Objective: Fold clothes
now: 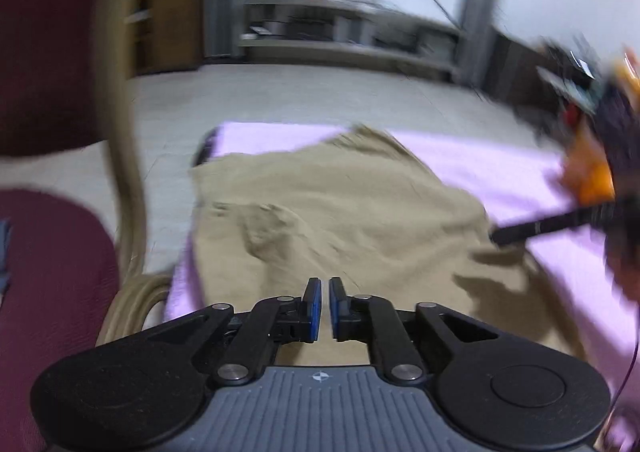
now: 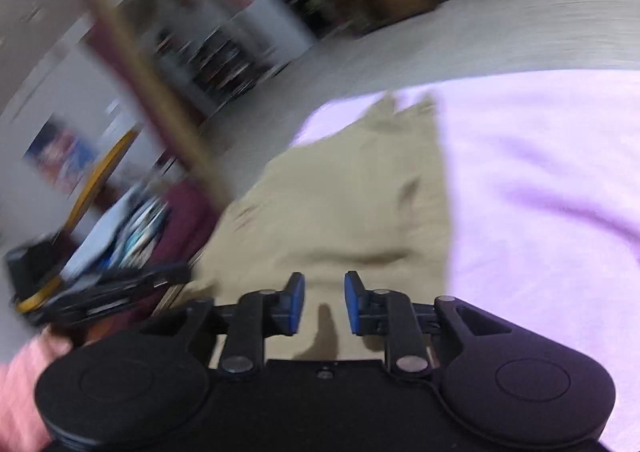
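The tan garment (image 1: 340, 211) lies crumpled on the lilac cloth (image 1: 500, 171) covering the surface, bunched toward its left edge and near corner, one end trailing toward the far edge. Both views are blurred. The left claw (image 1: 325, 310) hangs over the near hem, its jaws almost together with a thin gap and nothing between them. The right claw (image 2: 325, 304) is partly open and empty over the cloth's near part. This looks like the pause between folds; next, each claw needs to pinch a hem corner before lifting it across.
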`<act>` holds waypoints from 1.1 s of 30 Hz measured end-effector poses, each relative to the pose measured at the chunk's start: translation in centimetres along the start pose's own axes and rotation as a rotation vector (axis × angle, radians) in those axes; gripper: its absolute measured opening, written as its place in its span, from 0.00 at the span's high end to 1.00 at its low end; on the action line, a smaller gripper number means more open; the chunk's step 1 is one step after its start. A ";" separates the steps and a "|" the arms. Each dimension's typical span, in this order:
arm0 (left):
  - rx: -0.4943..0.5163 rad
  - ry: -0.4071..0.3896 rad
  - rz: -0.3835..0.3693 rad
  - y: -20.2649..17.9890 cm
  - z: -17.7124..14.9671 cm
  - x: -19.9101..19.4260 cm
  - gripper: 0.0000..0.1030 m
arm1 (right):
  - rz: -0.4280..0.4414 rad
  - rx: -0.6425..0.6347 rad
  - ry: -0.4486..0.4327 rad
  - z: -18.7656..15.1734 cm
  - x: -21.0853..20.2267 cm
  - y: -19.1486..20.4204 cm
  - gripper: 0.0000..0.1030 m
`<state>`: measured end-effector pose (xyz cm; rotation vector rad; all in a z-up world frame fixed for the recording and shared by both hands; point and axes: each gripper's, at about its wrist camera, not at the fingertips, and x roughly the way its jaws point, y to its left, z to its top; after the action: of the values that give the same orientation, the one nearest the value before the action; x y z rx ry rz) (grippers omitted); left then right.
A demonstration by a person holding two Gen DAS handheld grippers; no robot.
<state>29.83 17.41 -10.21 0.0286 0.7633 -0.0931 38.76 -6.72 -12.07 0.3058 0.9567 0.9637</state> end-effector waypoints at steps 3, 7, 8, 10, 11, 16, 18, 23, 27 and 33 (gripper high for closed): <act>-0.027 0.064 0.015 -0.9 -1.0 1.7 0.91 | -0.153 -0.078 -0.100 0.9 0.5 1.5 0.55; -0.021 0.058 0.011 -1.3 -1.1 2.2 0.91 | -0.277 0.108 -0.278 2.7 0.7 -1.6 0.70; -0.031 0.054 0.003 -1.3 -1.0 2.2 0.91 | -0.266 0.158 -0.273 3.0 1.0 -2.6 0.74; -0.049 0.052 -0.008 -1.0 -1.2 1.8 0.91 | -0.204 0.220 -0.232 3.4 2.3 -3.8 0.75; -0.051 0.054 -0.006 -1.0 -1.1 1.9 0.91 | -0.180 0.233 -0.209 3.5 2.9 -4.1 0.75; -0.065 0.059 -0.008 -1.4 -1.2 1.8 0.91 | -0.232 0.230 -0.157 3.8 4.1 -4.8 0.92; -0.058 0.052 -0.008 -1.6 -1.2 1.6 0.91 | -0.273 0.139 -0.258 3.5 3.1 -3.7 0.99; -0.062 0.052 0.001 -2.0 -1.3 1.7 0.91 | -0.417 0.040 -0.372 1.6 2.2 -3.4 0.99; -0.078 0.038 0.000 -1.7 -1.1 1.0 0.91 | -0.394 0.098 -0.288 1.7 2.9 -4.4 0.83; -0.059 -0.044 -0.092 -2.4 0.9 -0.5 0.93 | -0.124 0.083 -0.233 2.5 -0.4 -3.3 0.76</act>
<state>29.87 15.03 -9.20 -0.0644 0.7233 -0.1587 42.53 -8.46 -12.40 0.4140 0.7937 0.7578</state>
